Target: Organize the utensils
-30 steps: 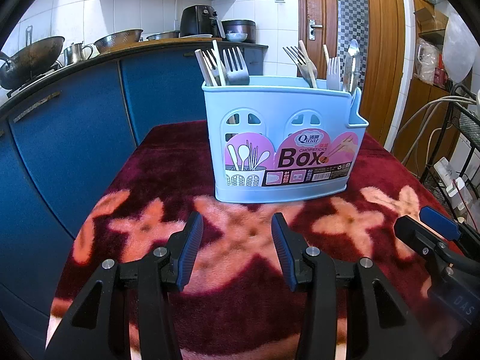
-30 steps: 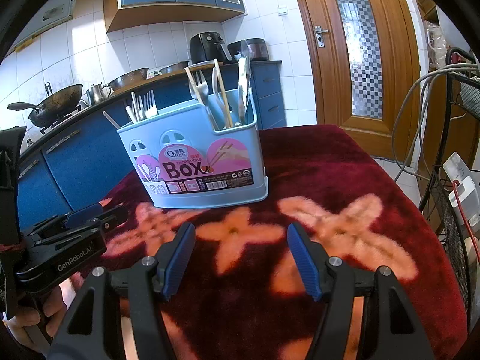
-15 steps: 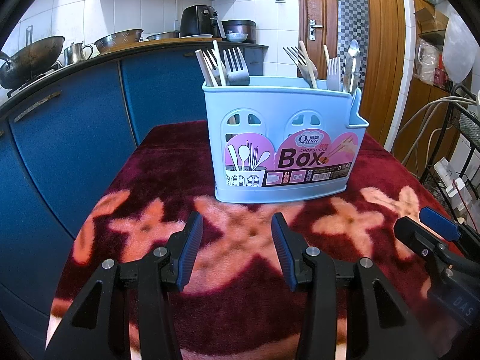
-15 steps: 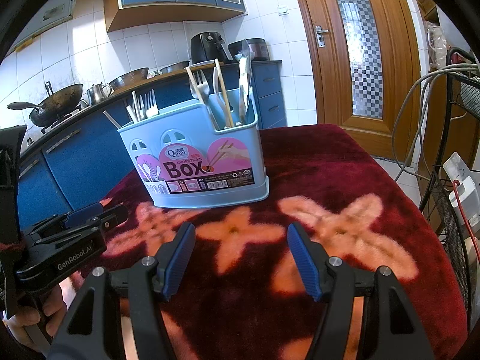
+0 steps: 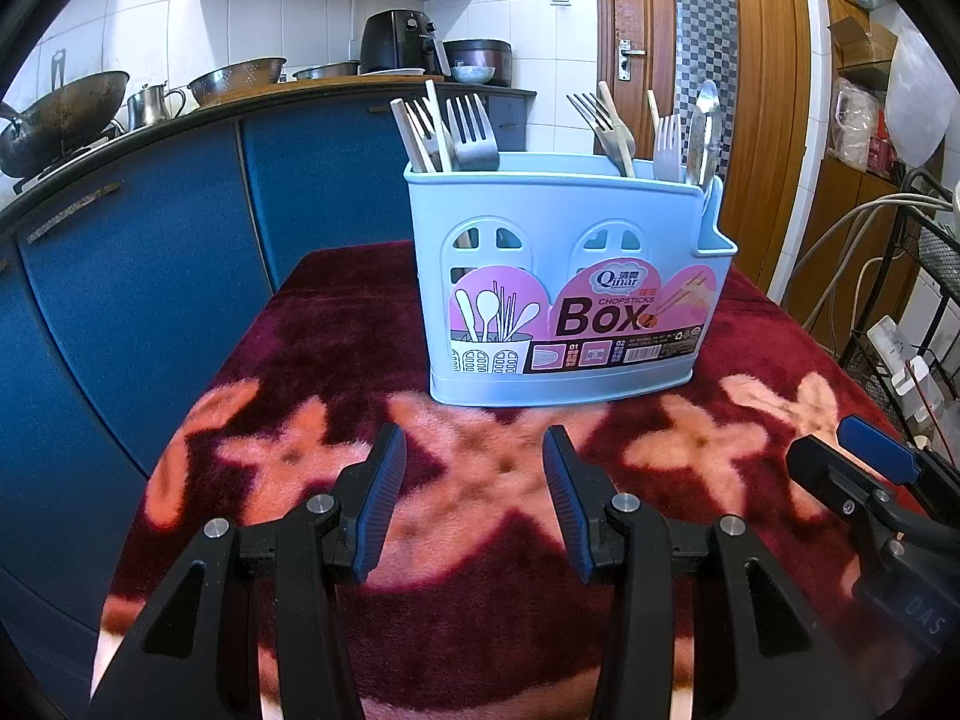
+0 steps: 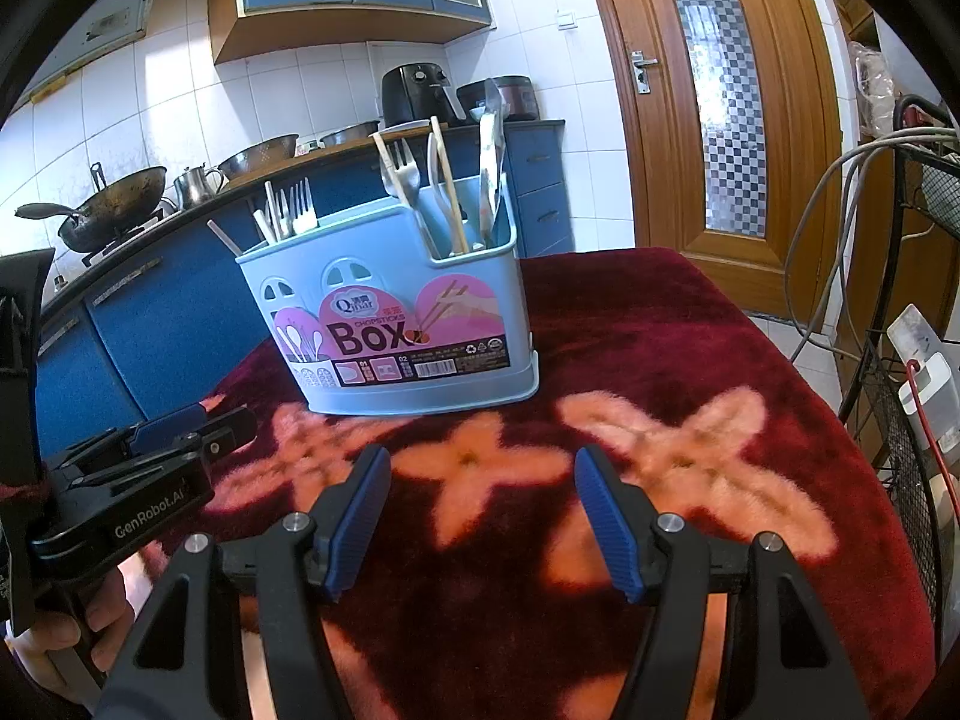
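Left wrist: box (image 5: 564, 276) upright at frame centre on red cloth (image 5: 336, 324), forks and chopsticks inside. Left gripper (image 5: 474, 480) below it, jaws apart, empty, touching nothing. Right gripper (image 6: 480, 495) likewise, wider open, empty.

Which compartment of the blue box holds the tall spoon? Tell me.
The end compartment of the blue utensil box, on the right in both views. The spoon stands tallest there beside forks and chopsticks; the left compartment shows only forks and chopsticks.
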### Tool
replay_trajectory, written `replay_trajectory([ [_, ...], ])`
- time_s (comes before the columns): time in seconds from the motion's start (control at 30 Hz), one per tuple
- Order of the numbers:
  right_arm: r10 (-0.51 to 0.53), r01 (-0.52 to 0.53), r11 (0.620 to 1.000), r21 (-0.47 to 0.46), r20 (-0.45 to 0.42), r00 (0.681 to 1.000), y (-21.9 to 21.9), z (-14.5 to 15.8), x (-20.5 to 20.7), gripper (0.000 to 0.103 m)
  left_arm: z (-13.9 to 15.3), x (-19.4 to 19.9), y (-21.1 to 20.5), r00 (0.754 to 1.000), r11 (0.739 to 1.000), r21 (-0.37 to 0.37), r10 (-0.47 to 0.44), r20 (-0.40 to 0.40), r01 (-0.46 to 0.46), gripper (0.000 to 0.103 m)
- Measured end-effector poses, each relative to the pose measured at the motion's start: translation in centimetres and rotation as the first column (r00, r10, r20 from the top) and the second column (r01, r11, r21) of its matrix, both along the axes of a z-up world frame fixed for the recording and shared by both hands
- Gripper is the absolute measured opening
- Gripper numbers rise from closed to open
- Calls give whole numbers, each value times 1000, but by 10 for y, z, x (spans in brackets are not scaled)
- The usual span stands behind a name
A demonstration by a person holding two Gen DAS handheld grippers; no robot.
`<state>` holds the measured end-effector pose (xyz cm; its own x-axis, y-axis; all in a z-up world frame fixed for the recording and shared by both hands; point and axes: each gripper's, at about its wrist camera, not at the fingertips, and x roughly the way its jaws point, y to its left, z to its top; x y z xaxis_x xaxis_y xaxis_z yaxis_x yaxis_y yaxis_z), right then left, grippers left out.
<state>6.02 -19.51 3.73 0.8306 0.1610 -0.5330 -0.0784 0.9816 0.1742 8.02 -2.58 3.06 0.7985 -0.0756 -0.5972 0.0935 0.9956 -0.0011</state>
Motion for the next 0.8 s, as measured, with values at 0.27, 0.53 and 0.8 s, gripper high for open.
replay_trajectory([
  [0.27,0,0,1000,0,1,1000,0,1,0,67,0,0,0,1000,1000,-1,0,0,0,49],
  [0.53,0,0,1000,-1,0,1000,0,1,0,67,1,1,0,1000,1000,-5,2,0,-2,49],
  [0.8,1,-1,1000,0,-1,1000,0,1,0,67,1,1,-1,1000,1000,-5,4,-1,-4,49],
])
